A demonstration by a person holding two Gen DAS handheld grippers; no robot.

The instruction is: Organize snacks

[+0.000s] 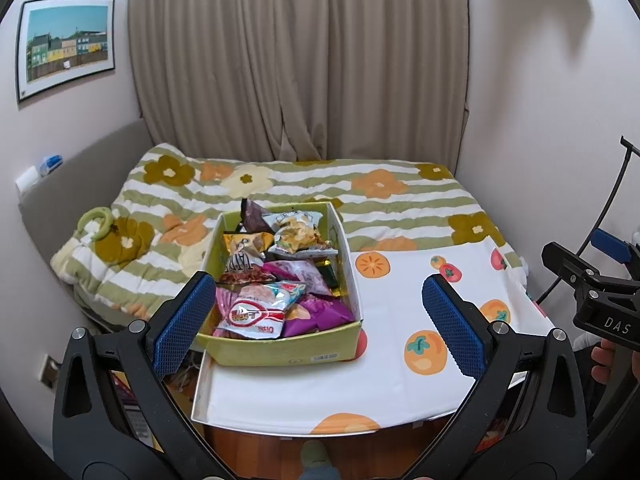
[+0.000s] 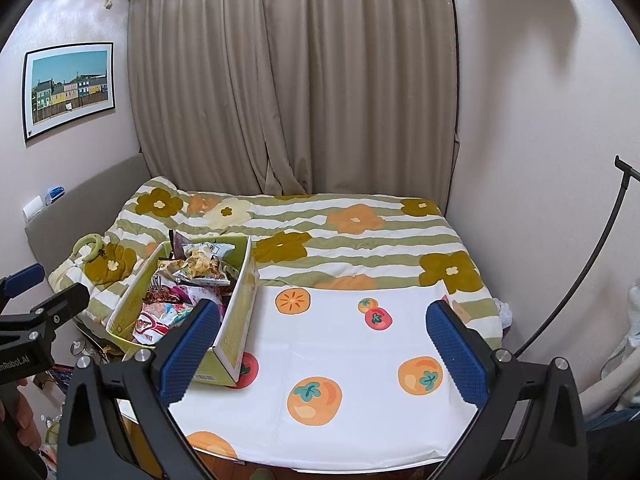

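Observation:
A green cardboard box (image 1: 280, 350) full of several snack packets (image 1: 276, 280) stands on the left part of a white fruit-print cloth (image 1: 400, 320). It also shows in the right wrist view (image 2: 234, 332), with the packets (image 2: 188, 280) heaped inside. My left gripper (image 1: 316, 320) is open and empty, held above the near end of the box. My right gripper (image 2: 320, 344) is open and empty, over the bare cloth (image 2: 340, 340) to the right of the box. The right gripper's body also shows at the right edge of the left wrist view (image 1: 592, 288).
A striped flower-print blanket (image 1: 280, 184) covers the bed behind the cloth. A green ring toy (image 1: 96, 220) lies on it at the left. Beige curtains (image 1: 300, 60) hang behind. A black stand pole (image 2: 580, 272) leans at the right. Wood floor lies below the front edge.

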